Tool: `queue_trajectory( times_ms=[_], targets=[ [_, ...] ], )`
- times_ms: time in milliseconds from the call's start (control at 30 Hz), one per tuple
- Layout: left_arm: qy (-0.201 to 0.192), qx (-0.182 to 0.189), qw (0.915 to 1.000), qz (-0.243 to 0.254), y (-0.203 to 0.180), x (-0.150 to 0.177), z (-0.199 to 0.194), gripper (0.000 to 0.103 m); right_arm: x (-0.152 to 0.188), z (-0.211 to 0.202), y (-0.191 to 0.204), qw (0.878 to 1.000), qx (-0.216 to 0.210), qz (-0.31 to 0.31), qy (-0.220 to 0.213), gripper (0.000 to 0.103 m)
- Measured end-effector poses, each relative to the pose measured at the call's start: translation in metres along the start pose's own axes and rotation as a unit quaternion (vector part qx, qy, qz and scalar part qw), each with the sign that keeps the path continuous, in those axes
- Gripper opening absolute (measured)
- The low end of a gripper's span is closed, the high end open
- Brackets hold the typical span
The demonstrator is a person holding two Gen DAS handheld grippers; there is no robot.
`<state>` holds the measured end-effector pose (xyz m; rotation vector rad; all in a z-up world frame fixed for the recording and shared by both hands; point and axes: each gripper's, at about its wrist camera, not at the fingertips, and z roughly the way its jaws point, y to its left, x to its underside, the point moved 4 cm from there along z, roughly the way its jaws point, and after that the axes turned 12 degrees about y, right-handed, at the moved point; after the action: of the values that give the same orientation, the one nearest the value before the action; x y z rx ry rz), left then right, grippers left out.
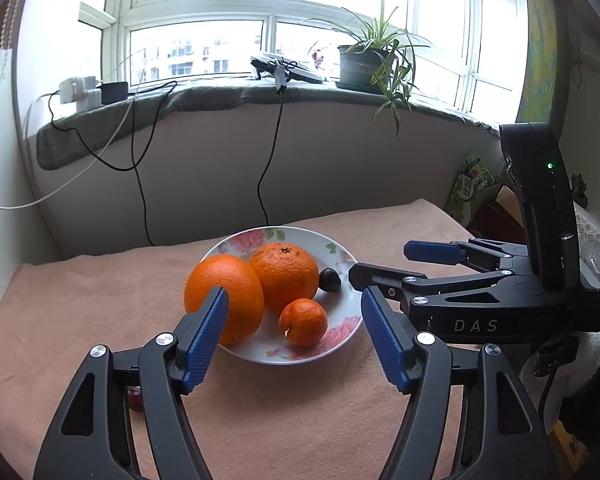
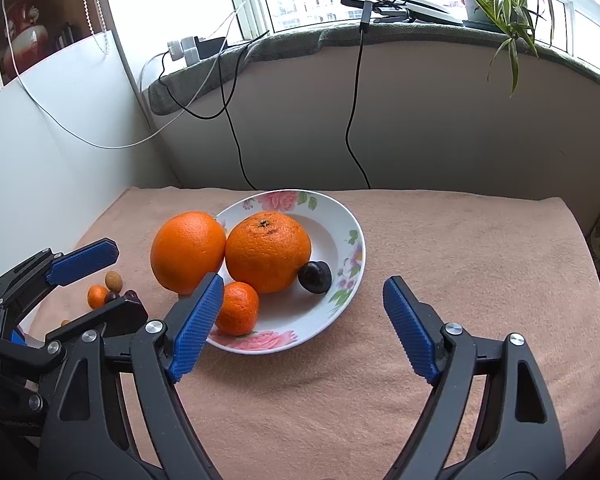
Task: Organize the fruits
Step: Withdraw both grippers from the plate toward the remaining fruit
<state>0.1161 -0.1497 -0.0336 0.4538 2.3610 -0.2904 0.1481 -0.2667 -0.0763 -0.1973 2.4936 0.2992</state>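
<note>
While both grippers hovered over the pink cloth, each had its blue-padded jaws spread with nothing between them: the left gripper sat just short of the floral plate, and the right gripper pointed at the plate's near rim and the bare cloth beside it. On the plate lay a large ribbed orange, a smooth orange leaning over the left rim, a small mandarin at the front, and a dark plum touching the ribbed orange's right side. Off the plate, to its left, a few small fruits were clustered on the cloth near the left gripper's fingers. A potted plant stood on the windowsill behind.
</note>
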Motion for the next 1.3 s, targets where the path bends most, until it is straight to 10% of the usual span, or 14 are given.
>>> queue_trajectory(
  times_ms=[1300],
  targets=[
    [0.012,-0.097,0.9869,-0.129,0.135,0.102,-0.069,0.075,0.030,0.037,0.156,0.992,-0.064,-0.101,0.046,0.084]
  ],
)
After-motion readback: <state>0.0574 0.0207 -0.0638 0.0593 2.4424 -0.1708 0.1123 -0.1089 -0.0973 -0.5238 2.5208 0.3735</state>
